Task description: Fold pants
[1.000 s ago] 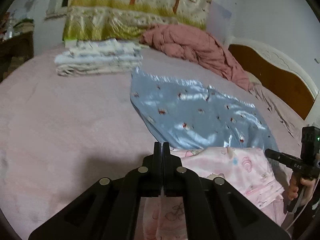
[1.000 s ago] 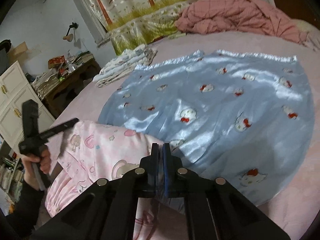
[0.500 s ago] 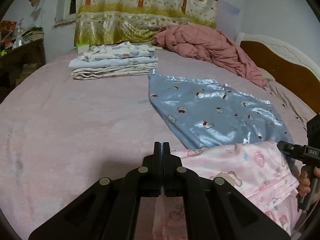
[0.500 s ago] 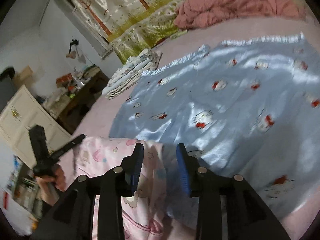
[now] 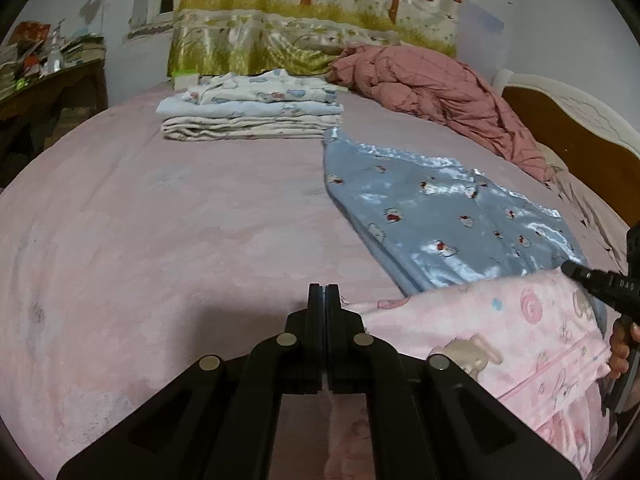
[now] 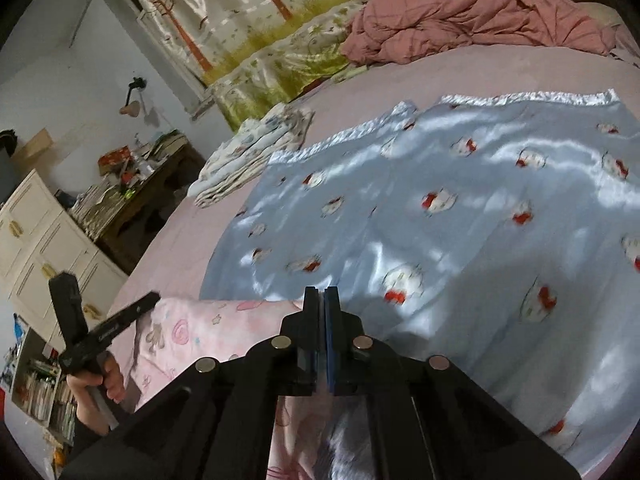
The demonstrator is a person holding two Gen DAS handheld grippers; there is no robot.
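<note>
Pink pants (image 5: 532,332) between both claws

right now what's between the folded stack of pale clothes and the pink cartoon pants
The shiny blue satin cloth and bare pink bedsheet, shown in the left wrist view.

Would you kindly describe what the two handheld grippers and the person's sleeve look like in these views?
Both are matte black plastic. The left gripper has flat black jaws on angular linkage arms with round silver pivot pins. The right gripper is built alike, but one jaw carries a blue pad. Seen from the side, each has a pistol-style handle and small pale lettering along its bar. A dark sleeve covers the left wrist. No cables show.
</note>
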